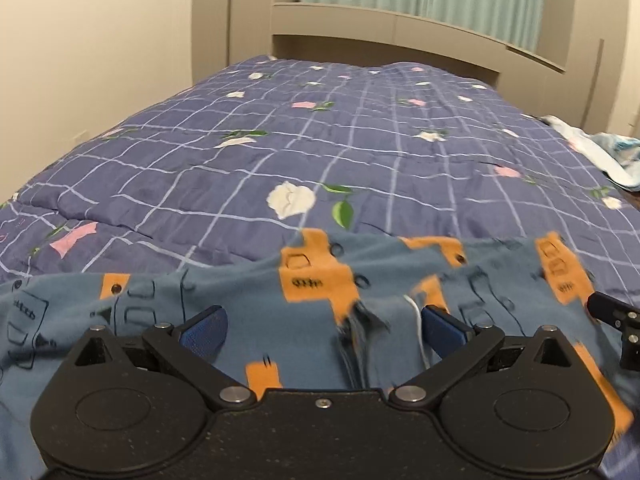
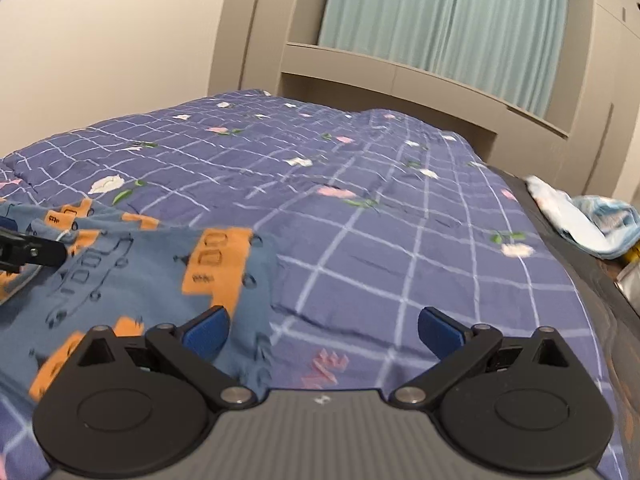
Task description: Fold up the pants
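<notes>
Right wrist: pants (image 2: pixel 132 280) edge (quilt (image 2: pixel 400 240) beyond)

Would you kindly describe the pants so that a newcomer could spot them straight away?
Start at the bed's purple checked quilt. On its near edge lie the pants: blue-grey cloth printed with orange blocks and dark outline drawings, unlike the flowered quilt or the pale cloth on the far right.

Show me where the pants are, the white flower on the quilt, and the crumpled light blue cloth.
pants (image 1: pixel 308 280), left wrist view, on an orange patch near the far edge.
white flower (image 1: pixel 291 199), left wrist view, middle of the bloom.
crumpled light blue cloth (image 2: pixel 588 224), right wrist view, on its bunched middle.
</notes>
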A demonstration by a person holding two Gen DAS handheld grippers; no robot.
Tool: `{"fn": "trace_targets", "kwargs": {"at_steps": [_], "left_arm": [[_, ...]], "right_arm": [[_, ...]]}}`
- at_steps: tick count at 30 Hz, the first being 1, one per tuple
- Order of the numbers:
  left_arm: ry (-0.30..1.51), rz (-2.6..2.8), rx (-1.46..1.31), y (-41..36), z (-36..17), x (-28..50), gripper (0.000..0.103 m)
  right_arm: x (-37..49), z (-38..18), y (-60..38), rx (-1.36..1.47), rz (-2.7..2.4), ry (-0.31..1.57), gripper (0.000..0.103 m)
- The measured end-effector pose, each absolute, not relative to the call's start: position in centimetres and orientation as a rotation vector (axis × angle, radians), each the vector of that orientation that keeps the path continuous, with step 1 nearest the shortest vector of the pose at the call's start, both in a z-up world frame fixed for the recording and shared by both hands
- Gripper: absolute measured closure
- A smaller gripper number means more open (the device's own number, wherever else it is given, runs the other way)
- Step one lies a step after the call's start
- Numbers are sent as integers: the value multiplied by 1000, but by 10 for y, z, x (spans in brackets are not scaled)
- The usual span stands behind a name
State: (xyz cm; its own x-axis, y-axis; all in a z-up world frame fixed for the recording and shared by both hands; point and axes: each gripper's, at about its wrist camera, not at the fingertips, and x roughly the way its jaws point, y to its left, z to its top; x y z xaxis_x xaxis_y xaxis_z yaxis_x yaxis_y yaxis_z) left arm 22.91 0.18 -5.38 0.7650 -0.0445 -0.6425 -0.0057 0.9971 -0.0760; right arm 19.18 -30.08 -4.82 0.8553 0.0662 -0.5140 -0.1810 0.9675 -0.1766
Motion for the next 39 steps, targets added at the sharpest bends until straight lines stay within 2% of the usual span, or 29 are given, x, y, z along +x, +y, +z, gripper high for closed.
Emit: {"fn": "trace_targets", "kwargs": {"at_steps": [10, 32, 39], "left_arm": [[715, -32, -81, 5, -58, 226, 1], [717, -43, -38, 17, -44, 130, 1], [672, 7, -84, 45, -27, 96, 1]], "right_arm": [[235, -51, -298, -227, 117, 536, 0], [118, -49, -296, -195, 37, 565, 0], [95, -33, -267, -165, 72, 490, 0]]}}
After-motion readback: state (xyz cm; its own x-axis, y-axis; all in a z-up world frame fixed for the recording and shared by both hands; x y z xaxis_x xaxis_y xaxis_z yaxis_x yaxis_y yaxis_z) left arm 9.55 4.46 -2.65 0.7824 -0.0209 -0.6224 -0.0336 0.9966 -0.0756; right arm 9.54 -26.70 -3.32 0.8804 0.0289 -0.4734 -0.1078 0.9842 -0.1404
